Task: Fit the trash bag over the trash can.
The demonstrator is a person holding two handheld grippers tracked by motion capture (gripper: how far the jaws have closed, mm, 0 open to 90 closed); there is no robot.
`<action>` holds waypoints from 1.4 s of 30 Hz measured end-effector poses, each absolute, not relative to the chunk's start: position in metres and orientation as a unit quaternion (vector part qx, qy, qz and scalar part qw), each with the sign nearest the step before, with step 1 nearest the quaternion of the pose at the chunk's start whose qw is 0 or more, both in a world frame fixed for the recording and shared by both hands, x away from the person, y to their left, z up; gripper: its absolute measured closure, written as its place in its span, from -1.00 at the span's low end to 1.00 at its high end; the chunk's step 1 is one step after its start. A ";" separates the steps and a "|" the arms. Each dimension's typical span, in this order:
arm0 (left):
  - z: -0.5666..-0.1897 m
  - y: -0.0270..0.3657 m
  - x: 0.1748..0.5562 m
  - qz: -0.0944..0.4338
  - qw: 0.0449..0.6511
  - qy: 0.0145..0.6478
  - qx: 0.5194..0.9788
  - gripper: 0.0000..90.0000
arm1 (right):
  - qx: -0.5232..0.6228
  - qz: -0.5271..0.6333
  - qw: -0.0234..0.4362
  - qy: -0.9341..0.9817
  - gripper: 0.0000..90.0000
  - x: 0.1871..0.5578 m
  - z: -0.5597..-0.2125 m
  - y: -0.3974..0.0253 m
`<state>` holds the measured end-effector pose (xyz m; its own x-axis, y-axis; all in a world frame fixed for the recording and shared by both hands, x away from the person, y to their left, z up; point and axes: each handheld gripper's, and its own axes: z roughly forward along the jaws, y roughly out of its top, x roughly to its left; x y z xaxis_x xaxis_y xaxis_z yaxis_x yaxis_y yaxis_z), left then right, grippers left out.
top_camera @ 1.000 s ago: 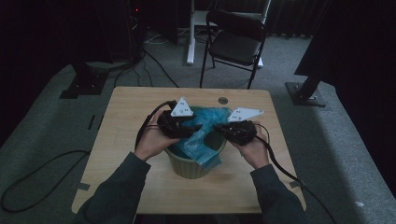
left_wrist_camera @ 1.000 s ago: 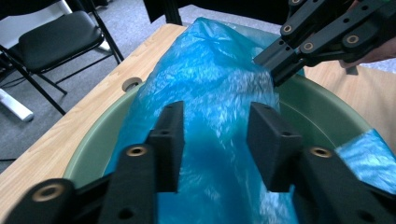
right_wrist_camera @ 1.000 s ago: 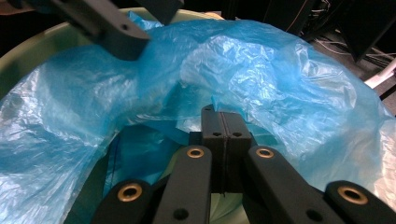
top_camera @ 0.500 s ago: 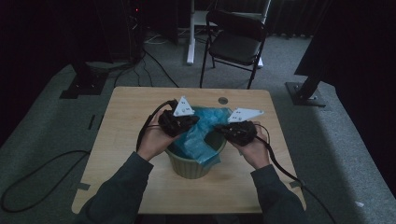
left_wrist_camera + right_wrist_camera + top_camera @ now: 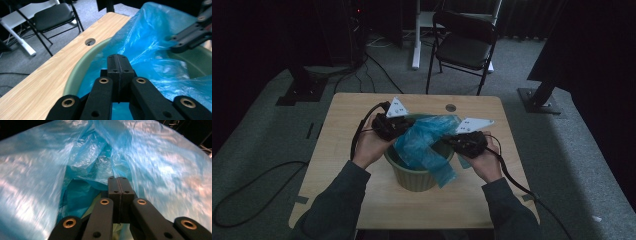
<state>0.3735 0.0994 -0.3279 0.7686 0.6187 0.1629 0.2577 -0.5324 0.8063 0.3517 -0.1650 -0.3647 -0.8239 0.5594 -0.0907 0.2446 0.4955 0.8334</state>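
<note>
Clearly my left gripper [image 5: 117, 65] has its jaws pressed together at the near rim of the green bin [image 5: 416, 176], blue film [image 5: 150, 45] bunched around them. My right gripper [image 5: 118, 186] is pinched closed too, with film billowing over it. Whether either actually clamps film, I cannot tell; the bin's inside is hidden.

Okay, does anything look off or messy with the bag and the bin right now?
Yes. The blue plastic bag is not seated in the green bin: it is bunched up across the opening, and a loose strip trails over the front rim and down the outside. The left gripper and right gripper are shut at the film.
</note>
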 end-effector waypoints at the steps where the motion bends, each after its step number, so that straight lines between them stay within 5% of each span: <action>1: -0.329 0.105 0.378 0.221 0.407 0.270 0.844 1.00 | 0.237 0.441 0.178 0.847 1.00 0.350 -0.364 -0.166; 42: -0.367 0.175 0.436 0.192 0.380 0.413 0.805 1.00 | 0.251 0.440 0.180 0.843 1.00 0.344 -0.363 -0.193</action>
<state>0.4360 0.1746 -0.3671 0.5850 0.8110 -0.0056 0.5201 -0.3698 0.7699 0.3435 -0.1934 -0.3627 -0.8087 0.5823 -0.0830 0.2650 0.4867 0.8324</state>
